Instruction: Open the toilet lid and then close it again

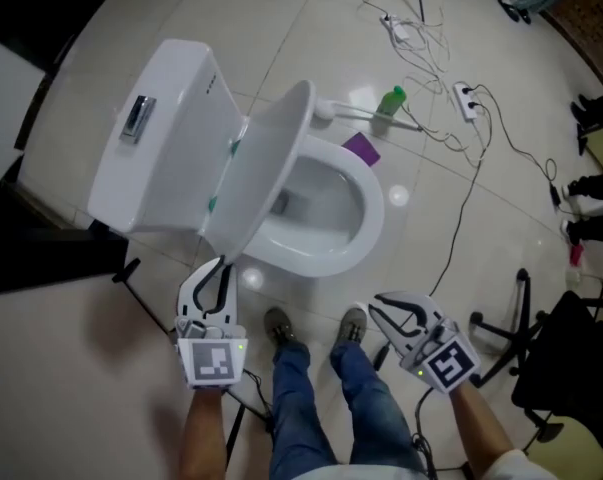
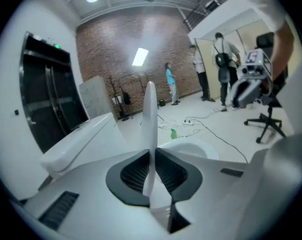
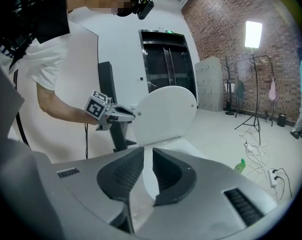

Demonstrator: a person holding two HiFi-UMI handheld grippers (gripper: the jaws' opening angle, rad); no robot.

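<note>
Beside the tank (image 1: 161,133), your left claw (image 1: 219,268) pinches the free edge of the raised lid (image 1: 266,163), stiff, slick plastic; your right claw (image 1: 379,308) is pressed together, empty.

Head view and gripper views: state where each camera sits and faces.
Head view: on the person's head, steeply down at the toilet; forearms, legs, left gripper, right gripper show.
Left gripper view: on it, along jaws clamped on the raised lid; right arm shows.
Right gripper view: on it, toward the lid's face; left forearm shows.
All share the lid.

One lid (image 1: 266,163), two claws (image 1: 221,265) (image 1: 376,306), one bottle (image 1: 389,108)
</note>
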